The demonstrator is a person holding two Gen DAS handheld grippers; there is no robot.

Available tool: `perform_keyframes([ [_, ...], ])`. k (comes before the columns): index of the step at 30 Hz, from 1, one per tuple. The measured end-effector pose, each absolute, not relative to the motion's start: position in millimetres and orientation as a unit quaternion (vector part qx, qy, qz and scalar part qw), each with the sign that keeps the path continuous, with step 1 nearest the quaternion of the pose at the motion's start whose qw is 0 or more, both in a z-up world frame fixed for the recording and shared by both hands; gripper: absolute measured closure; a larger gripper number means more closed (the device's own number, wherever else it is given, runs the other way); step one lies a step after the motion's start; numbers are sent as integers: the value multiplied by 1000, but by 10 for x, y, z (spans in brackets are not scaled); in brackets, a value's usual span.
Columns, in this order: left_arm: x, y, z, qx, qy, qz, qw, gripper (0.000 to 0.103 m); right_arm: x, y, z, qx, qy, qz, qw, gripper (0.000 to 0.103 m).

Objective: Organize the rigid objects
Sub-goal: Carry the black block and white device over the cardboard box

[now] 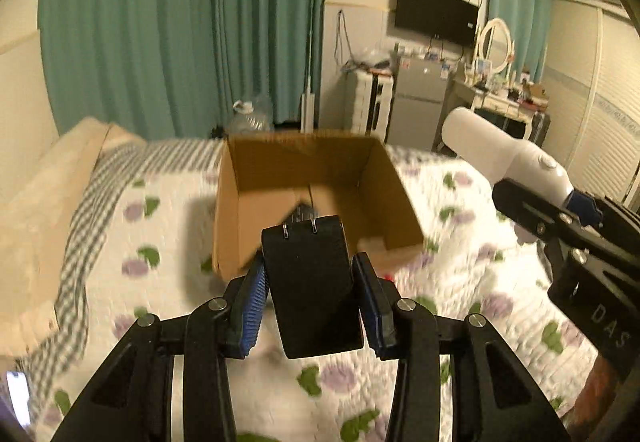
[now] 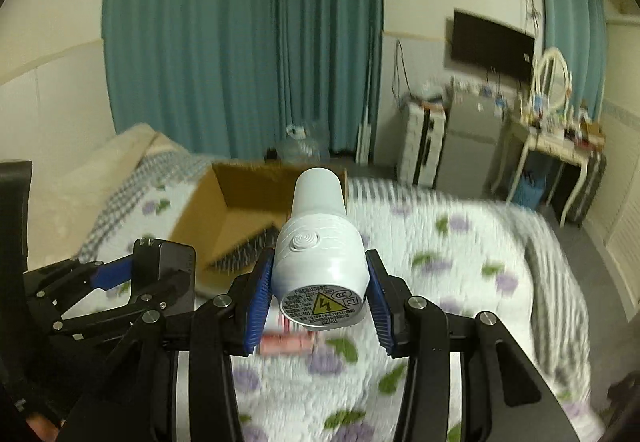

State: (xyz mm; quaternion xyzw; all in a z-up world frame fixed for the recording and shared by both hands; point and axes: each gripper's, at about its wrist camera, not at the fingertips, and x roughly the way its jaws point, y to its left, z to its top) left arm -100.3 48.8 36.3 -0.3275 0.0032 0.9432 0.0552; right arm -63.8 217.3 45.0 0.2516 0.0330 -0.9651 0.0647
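Observation:
My left gripper (image 1: 310, 274) is shut on a black power adapter (image 1: 312, 282) with two metal prongs, held above the bed just in front of an open cardboard box (image 1: 248, 169). My right gripper (image 2: 318, 282) is shut on a white plug-in device (image 2: 320, 242) with a round button and a warning label on its base. It also shows in the left wrist view (image 1: 504, 153), to the right of the box. A dark hairbrush (image 2: 244, 242) lies inside the box (image 2: 200, 201). The left gripper with the adapter (image 2: 168, 262) appears at the left of the right wrist view.
The box sits on a floral quilt (image 1: 460, 282) over the bed, with a pillow (image 1: 52, 177) at left. A pink-red item (image 2: 288, 340) lies on the quilt under the right gripper. Teal curtains, a fridge (image 1: 416, 101), a TV and a dressing table stand beyond.

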Motion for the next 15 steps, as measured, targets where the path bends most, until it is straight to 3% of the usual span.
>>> perform_keyframes([
  [7, -1577, 478, 507, -314, 33, 947, 57, 61, -1229, 2178, 596, 229, 16, -969, 86, 60],
  [15, -2356, 565, -113, -378, 69, 922, 49, 61, -1863, 2216, -29, 274, -10, -957, 96, 60],
])
